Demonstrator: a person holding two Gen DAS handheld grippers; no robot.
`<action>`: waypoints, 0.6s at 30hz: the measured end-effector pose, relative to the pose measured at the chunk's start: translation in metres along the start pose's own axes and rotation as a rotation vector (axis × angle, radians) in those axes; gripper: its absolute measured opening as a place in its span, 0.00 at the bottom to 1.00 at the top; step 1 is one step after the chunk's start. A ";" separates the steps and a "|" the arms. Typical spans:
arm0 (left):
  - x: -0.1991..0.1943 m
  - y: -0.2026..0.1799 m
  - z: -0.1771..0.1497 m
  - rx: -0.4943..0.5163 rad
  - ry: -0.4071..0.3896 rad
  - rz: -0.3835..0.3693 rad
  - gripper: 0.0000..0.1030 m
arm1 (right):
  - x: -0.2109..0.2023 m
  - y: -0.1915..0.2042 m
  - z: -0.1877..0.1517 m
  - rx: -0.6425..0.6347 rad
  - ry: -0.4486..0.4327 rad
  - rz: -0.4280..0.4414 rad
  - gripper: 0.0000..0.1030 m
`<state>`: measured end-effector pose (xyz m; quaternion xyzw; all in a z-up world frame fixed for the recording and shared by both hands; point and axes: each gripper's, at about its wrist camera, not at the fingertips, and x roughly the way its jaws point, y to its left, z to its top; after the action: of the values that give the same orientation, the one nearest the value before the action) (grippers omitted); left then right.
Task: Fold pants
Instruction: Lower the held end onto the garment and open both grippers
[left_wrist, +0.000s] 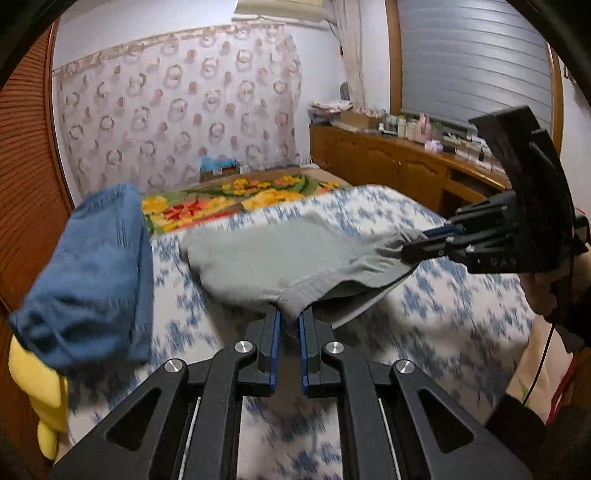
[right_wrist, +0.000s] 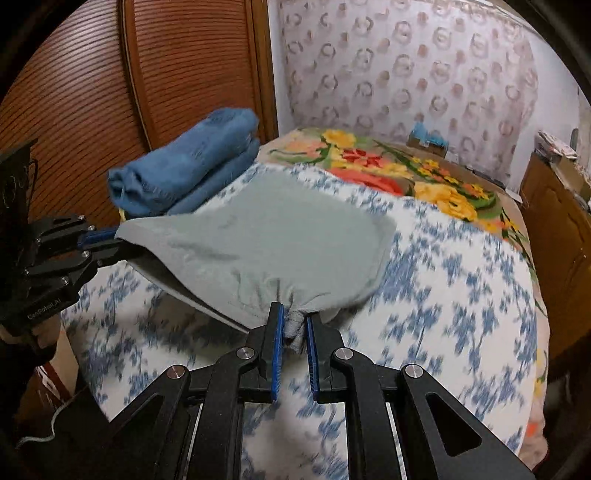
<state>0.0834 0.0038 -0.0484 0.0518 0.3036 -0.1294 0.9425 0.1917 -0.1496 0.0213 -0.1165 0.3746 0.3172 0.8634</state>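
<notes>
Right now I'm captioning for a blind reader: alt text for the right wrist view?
The right gripper pinches bunched grey pants lifted over a blue-patterned bed, while the left gripper holds their other end. Folded blue pants lie behind.

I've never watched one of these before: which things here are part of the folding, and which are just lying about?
In the job:
- grey pants
- left hand-held gripper, clamped on the fabric
- right hand-held gripper, clamped on the fabric

Lying about:
- folded blue garment
- flowered blanket
- patterned bed cover
- cluttered wooden sideboard
</notes>
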 end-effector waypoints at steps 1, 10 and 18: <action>-0.001 -0.004 -0.009 -0.002 0.015 -0.003 0.09 | -0.001 0.003 -0.005 0.007 0.005 0.003 0.11; 0.000 -0.011 -0.047 -0.067 0.073 -0.029 0.09 | 0.010 0.007 -0.054 0.075 0.038 0.040 0.11; 0.000 -0.018 -0.058 -0.086 0.098 -0.036 0.09 | 0.016 0.004 -0.073 0.112 0.037 0.032 0.11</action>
<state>0.0459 -0.0030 -0.0958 0.0122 0.3555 -0.1305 0.9254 0.1557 -0.1708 -0.0408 -0.0677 0.4094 0.3075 0.8563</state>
